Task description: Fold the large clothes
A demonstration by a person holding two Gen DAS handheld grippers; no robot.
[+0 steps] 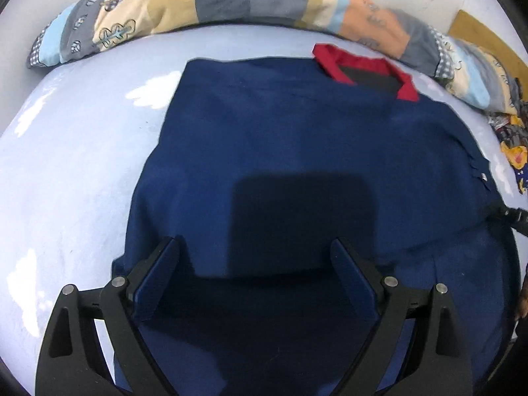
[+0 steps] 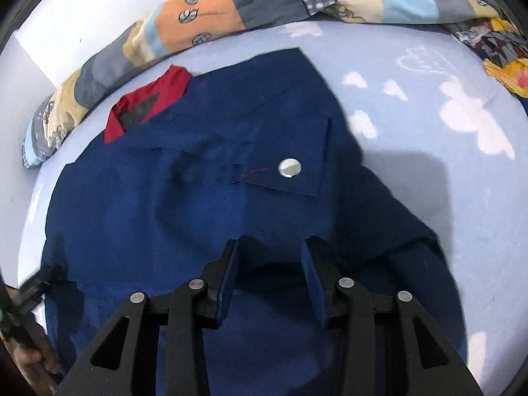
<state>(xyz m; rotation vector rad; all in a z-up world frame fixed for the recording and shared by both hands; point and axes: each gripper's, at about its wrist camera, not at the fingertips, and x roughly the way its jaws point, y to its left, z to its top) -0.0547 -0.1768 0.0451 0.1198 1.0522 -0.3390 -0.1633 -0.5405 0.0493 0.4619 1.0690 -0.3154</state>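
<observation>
A large navy garment (image 1: 297, 138) with a red collar (image 1: 359, 62) lies spread on a light-blue bed sheet (image 1: 66, 181). My left gripper (image 1: 255, 250) hovers low over its near part, jaws wide open and nothing pinched. In the right wrist view the same garment (image 2: 165, 214) shows a folded-in sleeve with a silver snap (image 2: 289, 167) and the collar (image 2: 155, 99). My right gripper (image 2: 270, 250) stands over bunched cloth near the hem. Its jaws are partly apart, with fabric in the gap; no pad visibly presses on it.
A rolled patchwork quilt (image 1: 231, 0) (image 2: 264, 3) lines the far edge of the bed against a white wall. A crumpled colourful cloth (image 1: 511, 151) (image 2: 501, 46) lies at the right. A hand (image 2: 33, 363) shows blurred at the lower left.
</observation>
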